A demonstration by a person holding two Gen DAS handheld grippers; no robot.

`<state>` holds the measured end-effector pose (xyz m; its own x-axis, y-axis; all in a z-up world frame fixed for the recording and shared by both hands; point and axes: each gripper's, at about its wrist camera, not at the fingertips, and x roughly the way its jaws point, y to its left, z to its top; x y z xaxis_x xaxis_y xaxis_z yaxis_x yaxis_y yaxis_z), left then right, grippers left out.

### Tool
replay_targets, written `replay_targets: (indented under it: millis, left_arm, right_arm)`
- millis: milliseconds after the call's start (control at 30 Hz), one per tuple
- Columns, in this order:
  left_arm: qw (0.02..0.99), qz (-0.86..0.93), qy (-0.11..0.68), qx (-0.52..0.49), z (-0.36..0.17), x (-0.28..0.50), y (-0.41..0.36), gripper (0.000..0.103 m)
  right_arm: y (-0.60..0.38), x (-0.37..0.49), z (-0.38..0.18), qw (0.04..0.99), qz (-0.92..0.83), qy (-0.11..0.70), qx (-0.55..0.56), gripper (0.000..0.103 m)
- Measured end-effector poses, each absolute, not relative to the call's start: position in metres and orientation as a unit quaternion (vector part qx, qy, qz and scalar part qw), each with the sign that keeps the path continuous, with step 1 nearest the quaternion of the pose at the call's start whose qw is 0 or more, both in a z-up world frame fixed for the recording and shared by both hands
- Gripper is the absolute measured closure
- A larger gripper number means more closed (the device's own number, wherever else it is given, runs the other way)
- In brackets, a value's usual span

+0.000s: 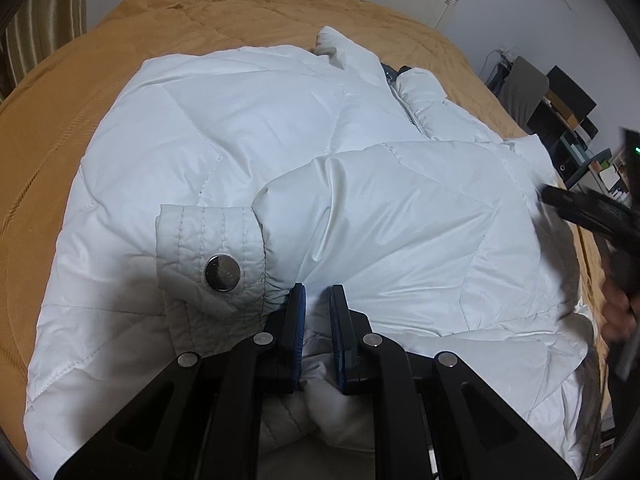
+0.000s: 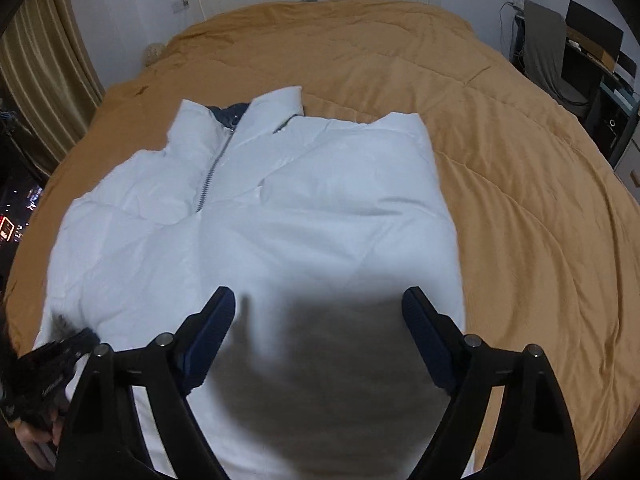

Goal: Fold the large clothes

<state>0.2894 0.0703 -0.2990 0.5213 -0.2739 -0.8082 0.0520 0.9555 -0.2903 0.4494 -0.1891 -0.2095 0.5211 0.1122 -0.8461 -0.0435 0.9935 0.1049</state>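
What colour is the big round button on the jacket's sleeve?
Shiny silver metal. The snap button on the white cuff shows best in the left wrist view.

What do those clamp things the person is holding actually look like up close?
Both tongs look alike. The left tongs and right tongs each have two matte black angular arms with triangular cut-outs, joined by round silver pivot pins. The fingers carry flat blue ribbed pads on their inner faces. No cables or sleeves show clearly.
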Motion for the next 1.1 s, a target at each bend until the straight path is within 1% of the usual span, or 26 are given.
replay_targets:
  millis: [100, 233, 367, 433, 467, 600, 700, 800, 867, 900, 933, 1000, 1100]
  left_arm:
    - [0.866, -0.095, 0.476, -0.117, -0.298, 0.283, 0.072, 0.09]
    - [0.869, -0.093, 0.475, -0.101, -0.297, 0.277, 0.07, 0.09]
    - [0.871, -0.091, 0.473, -0.094, -0.296, 0.274, 0.07, 0.09]
    - [0.871, -0.09, 0.474, -0.094, -0.296, 0.273, 0.07, 0.09]
    - [0.871, -0.09, 0.473, -0.095, -0.296, 0.273, 0.07, 0.09]
    - [0.872, -0.087, 0.472, -0.094, -0.296, 0.273, 0.068, 0.09]
    - [0.873, -0.084, 0.472, -0.093, -0.296, 0.272, 0.067, 0.09]
    - [0.873, -0.083, 0.472, -0.093, -0.296, 0.272, 0.067, 0.09]
    - [0.873, -0.083, 0.471, -0.093, -0.296, 0.272, 0.066, 0.09]
    - [0.872, -0.083, 0.473, -0.091, -0.296, 0.272, 0.065, 0.09]
    - [0.872, -0.082, 0.474, -0.09, -0.295, 0.272, 0.064, 0.09]
    - [0.868, -0.07, 0.483, -0.094, -0.286, 0.272, 0.064, 0.09]
    - [0.869, -0.06, 0.476, -0.118, -0.262, 0.275, 0.064, 0.091]
  right_arm:
    - [-0.193, 0.488, -0.23, 0.86, 0.001, 0.509, 0.044, 0.02]
    - [-0.209, 0.534, -0.243, 0.85, -0.038, 0.523, 0.053, 0.018]
    - [-0.212, 0.559, -0.252, 0.842, -0.082, 0.532, 0.028, 0.017]
    - [-0.216, 0.563, -0.249, 0.84, -0.091, 0.533, 0.043, 0.018]
    - [-0.216, 0.557, -0.242, 0.846, -0.09, 0.523, 0.048, 0.02]
    - [-0.204, 0.501, -0.199, 0.879, -0.005, 0.474, 0.049, 0.02]
    - [-0.193, 0.443, -0.185, 0.883, 0.05, 0.467, 0.025, 0.02]
    - [-0.189, 0.398, -0.203, 0.87, 0.065, 0.489, -0.008, 0.02]
    - [-0.194, 0.384, -0.234, 0.848, 0.051, 0.527, -0.036, 0.02]
    - [-0.199, 0.38, -0.255, 0.838, 0.043, 0.542, -0.049, 0.017]
    - [-0.206, 0.376, -0.267, 0.843, 0.047, 0.535, -0.043, 0.015]
    - [-0.216, 0.376, -0.273, 0.856, 0.047, 0.514, -0.03, 0.011]
    - [-0.213, 0.379, -0.274, 0.859, 0.037, 0.51, -0.037, 0.009]
